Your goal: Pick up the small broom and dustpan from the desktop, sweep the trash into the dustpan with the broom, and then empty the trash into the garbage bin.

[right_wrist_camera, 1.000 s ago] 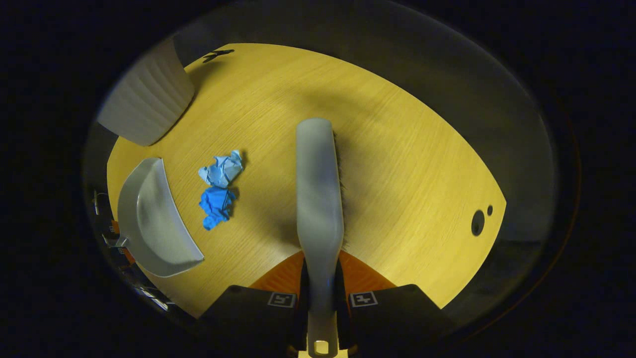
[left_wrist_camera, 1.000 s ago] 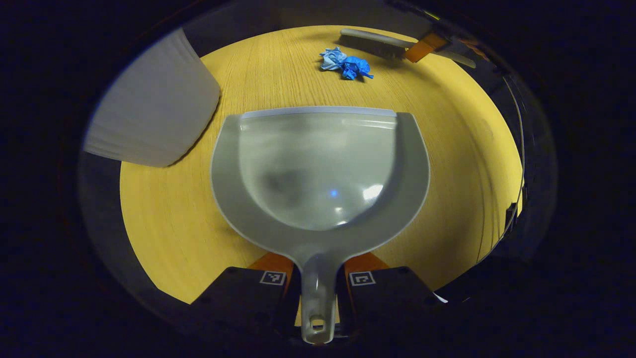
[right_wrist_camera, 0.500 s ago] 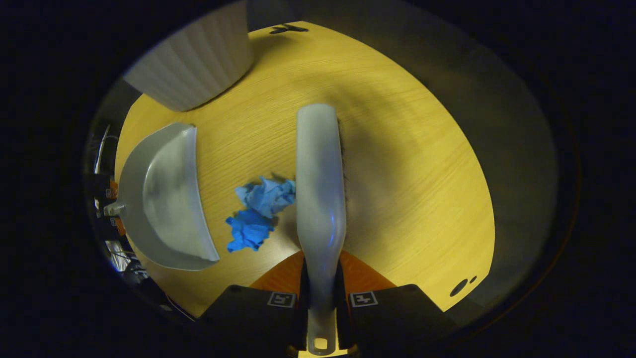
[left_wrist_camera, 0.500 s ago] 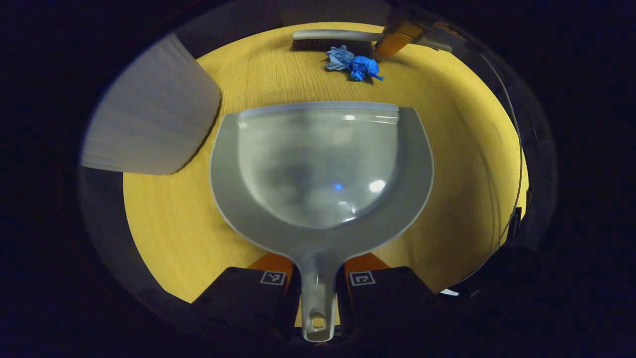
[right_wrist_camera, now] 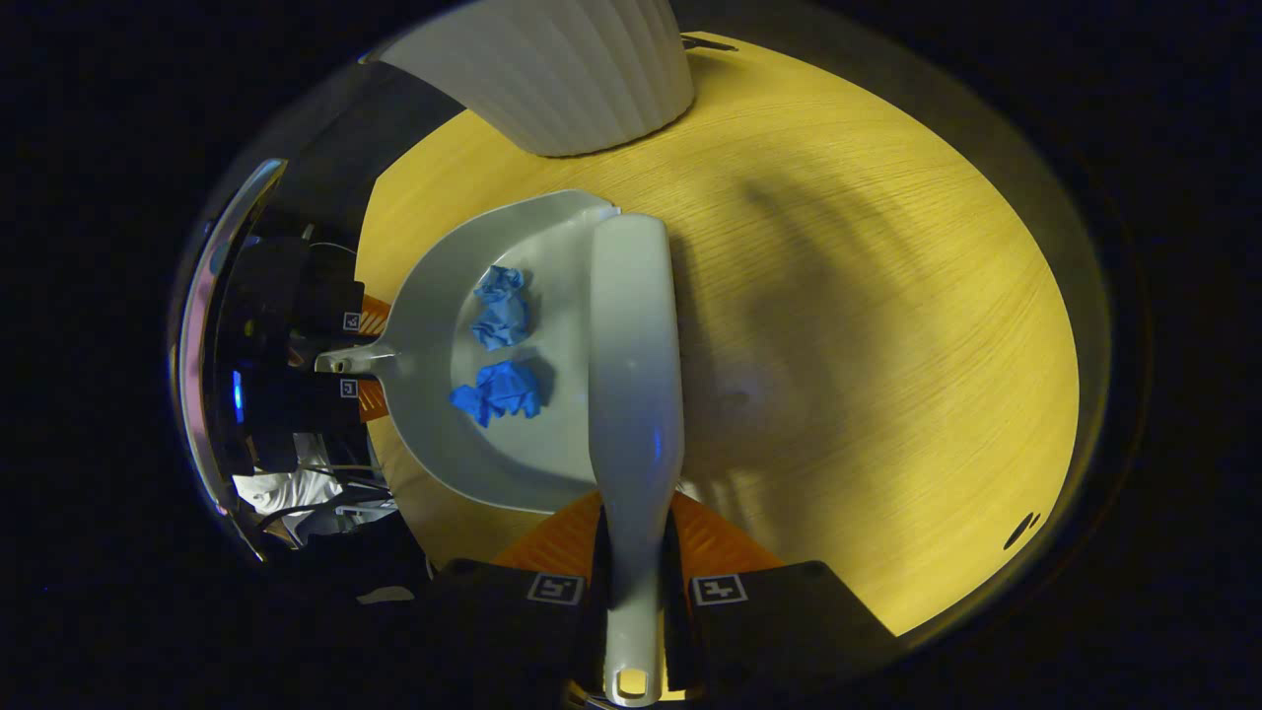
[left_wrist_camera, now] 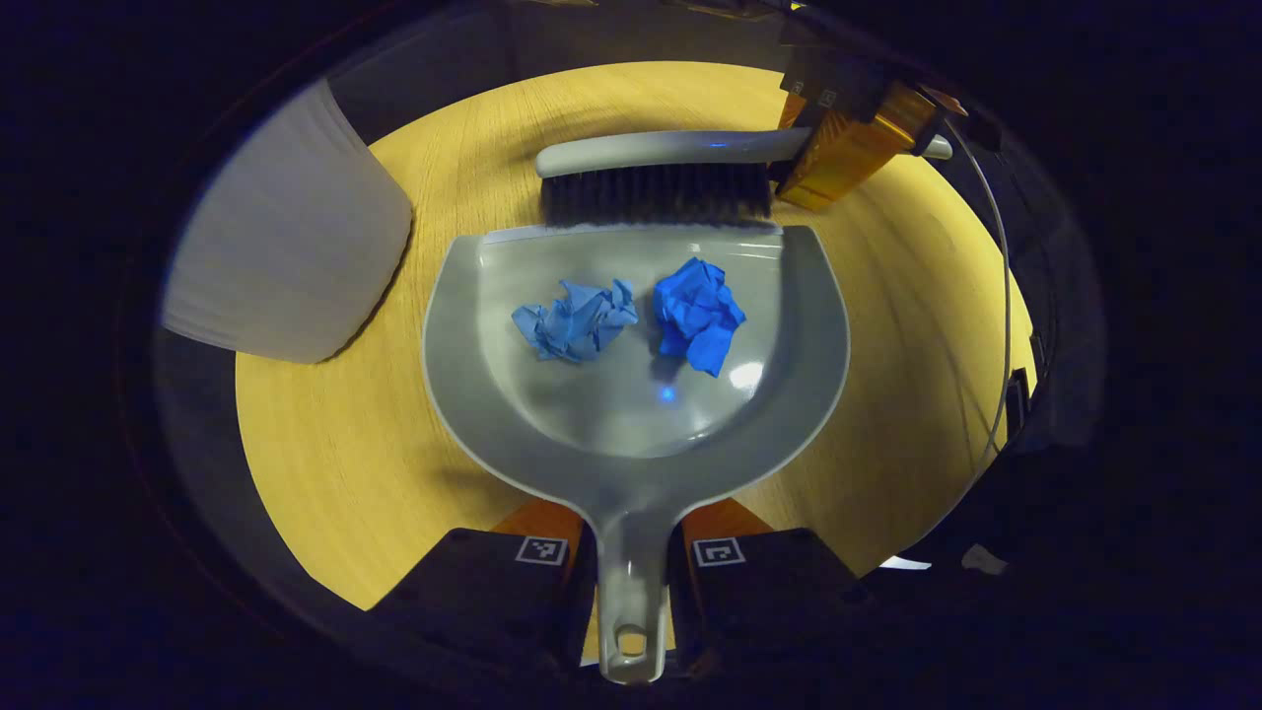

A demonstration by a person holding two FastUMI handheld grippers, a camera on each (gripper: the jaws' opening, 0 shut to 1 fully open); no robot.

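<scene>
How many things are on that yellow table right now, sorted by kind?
Paper wads: 2, a pale blue wad and a deep blue wad, both in the dustpan
Dustpan: 1, held by the left gripper
Broom: 1, held by the right gripper
White ribbed bin: 1
Total: 5
</scene>
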